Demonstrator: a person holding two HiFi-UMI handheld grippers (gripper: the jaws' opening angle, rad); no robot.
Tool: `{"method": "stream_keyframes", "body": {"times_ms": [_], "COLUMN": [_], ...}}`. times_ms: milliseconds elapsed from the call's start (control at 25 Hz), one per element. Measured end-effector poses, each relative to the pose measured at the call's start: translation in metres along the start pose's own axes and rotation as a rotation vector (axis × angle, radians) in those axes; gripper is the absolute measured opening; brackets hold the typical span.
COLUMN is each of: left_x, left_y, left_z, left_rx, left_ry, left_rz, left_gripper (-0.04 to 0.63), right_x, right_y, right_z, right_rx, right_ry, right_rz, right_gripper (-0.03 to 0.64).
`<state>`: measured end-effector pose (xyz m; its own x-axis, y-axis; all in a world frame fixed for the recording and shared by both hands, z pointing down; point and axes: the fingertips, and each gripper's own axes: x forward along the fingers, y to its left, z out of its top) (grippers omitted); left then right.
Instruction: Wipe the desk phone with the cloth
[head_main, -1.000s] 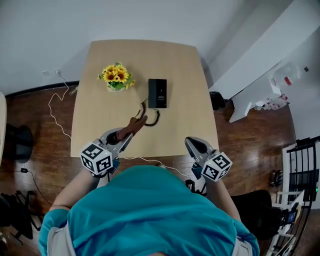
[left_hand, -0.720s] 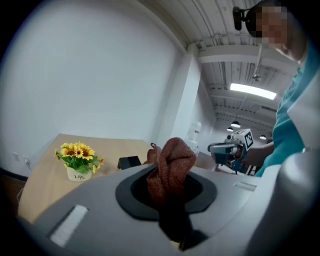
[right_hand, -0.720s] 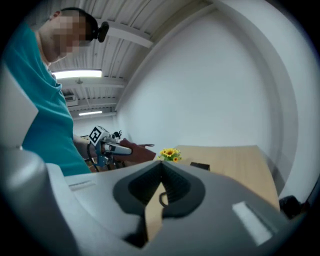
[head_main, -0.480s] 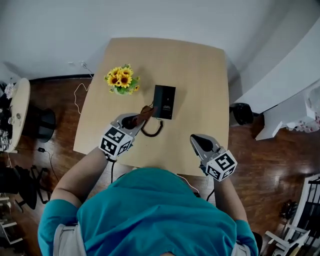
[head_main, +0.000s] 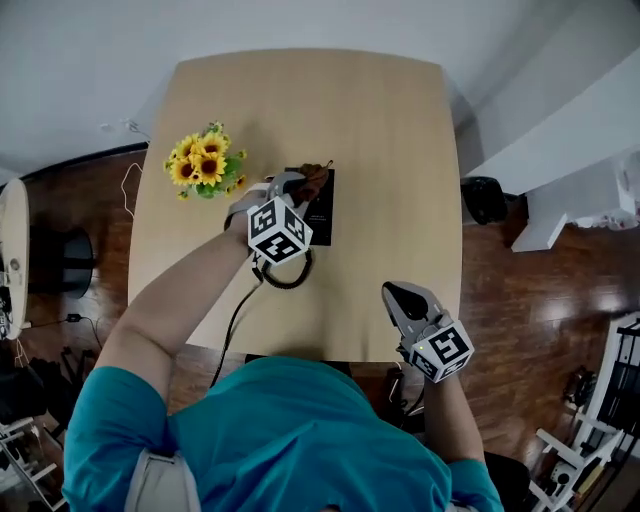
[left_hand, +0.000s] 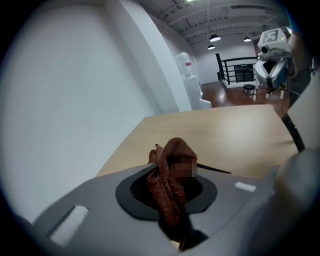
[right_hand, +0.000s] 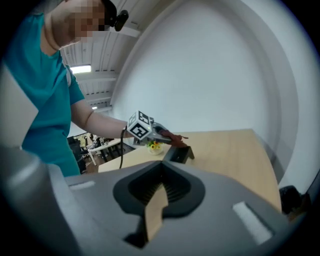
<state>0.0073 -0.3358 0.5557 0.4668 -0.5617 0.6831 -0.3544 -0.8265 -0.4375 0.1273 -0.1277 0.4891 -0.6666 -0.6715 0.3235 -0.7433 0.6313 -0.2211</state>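
The black desk phone (head_main: 322, 210) lies near the middle of the wooden table (head_main: 390, 150); in the right gripper view the phone (right_hand: 181, 153) shows end-on. My left gripper (head_main: 305, 186) is shut on a brown cloth (head_main: 316, 177) and holds it over the phone's far left part, hiding part of the phone. In the left gripper view the cloth (left_hand: 171, 175) hangs bunched between the jaws. My right gripper (head_main: 393, 291) hovers at the table's front right edge, shut with nothing in it, well apart from the phone.
A small pot of sunflowers (head_main: 203, 165) stands left of the phone, close to my left arm. The phone's black cord (head_main: 285, 277) loops toward the front edge. A dark wood floor surrounds the table, and a white wall lies beyond its far edge.
My left gripper has carried the cloth forward from near the table's front edge to over the phone. The right gripper has stayed by the front edge.
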Motion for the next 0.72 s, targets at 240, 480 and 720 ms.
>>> {"method": "stream_keyframes", "body": {"times_ms": [240,480,720], "left_x": [0.05,0.06,0.051], "left_y": [0.0,-0.027,-0.088], "left_z": [-0.007,-0.019,-0.041], "left_rx": [0.211,0.286,0.388], "left_ry": [0.123,0.165,0.2], "left_rz": [-0.011,-0.053,-0.154], "left_gripper": [0.077,0.077,0.077], "right_x": [0.012,0.026,0.026], "right_y": [0.019,0.032,0.035], "right_z": [-0.014,-0.014,-0.02], "right_rx": [0.037,0.016,0.026], "right_ry": [0.005,0.001,0.006], "right_rz": [0.027,0.075,0.077], "right_gripper": [0.002,0.002,0.002]}}
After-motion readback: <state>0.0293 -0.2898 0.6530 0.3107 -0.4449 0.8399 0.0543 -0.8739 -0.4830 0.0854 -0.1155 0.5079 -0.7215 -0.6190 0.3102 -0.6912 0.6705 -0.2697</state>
